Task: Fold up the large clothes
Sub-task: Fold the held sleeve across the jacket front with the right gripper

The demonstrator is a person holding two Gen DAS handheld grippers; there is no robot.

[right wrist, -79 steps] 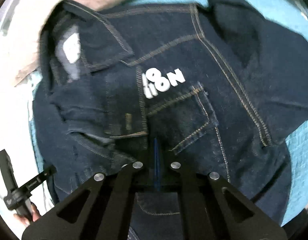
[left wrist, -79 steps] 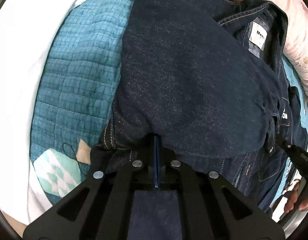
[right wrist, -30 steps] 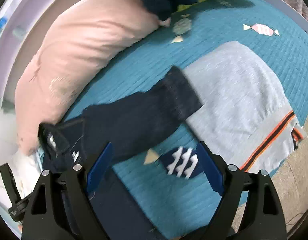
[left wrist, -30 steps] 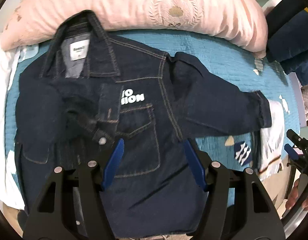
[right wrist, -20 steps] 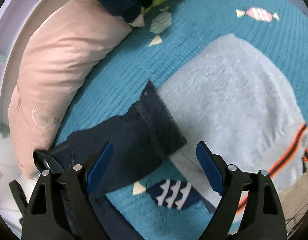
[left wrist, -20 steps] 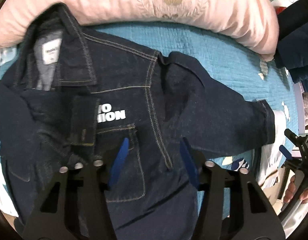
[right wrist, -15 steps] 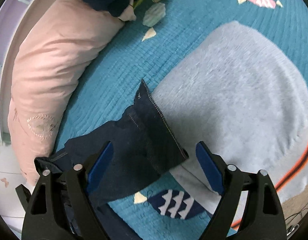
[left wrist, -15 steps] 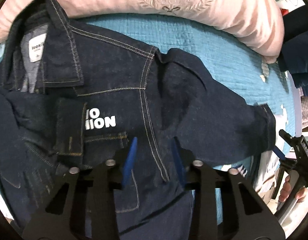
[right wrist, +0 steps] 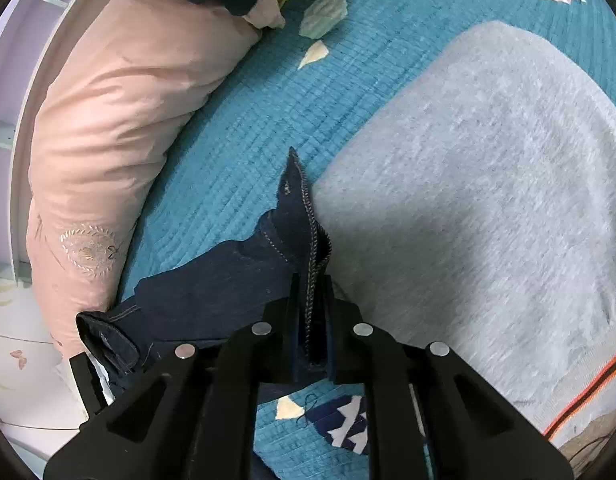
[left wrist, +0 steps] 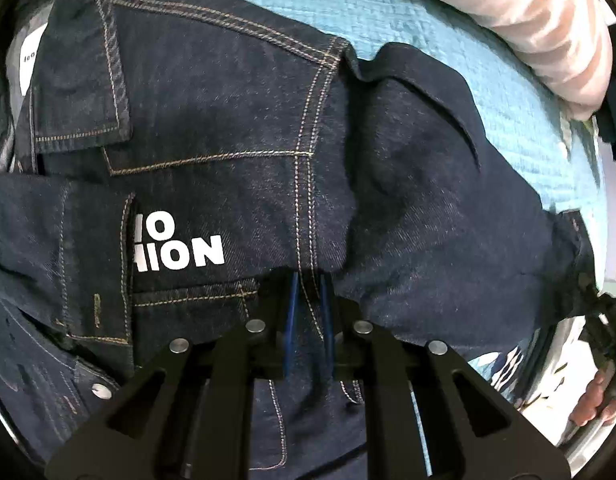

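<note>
On the teal bed cover: denim jacket laid flat.
Left claw closing, pinching the front seam; right claw closing, clamped on the sleeve cuff beside a grey garment.

Even, soft indoor light; no harsh glare, only a washed-out pink pillow at top right. Heavy fisheye bending and black corner vignette in both views. Dark denim jacket swallowing detail; slight blur near edges, faint shadow under hand-held gripper
</note>
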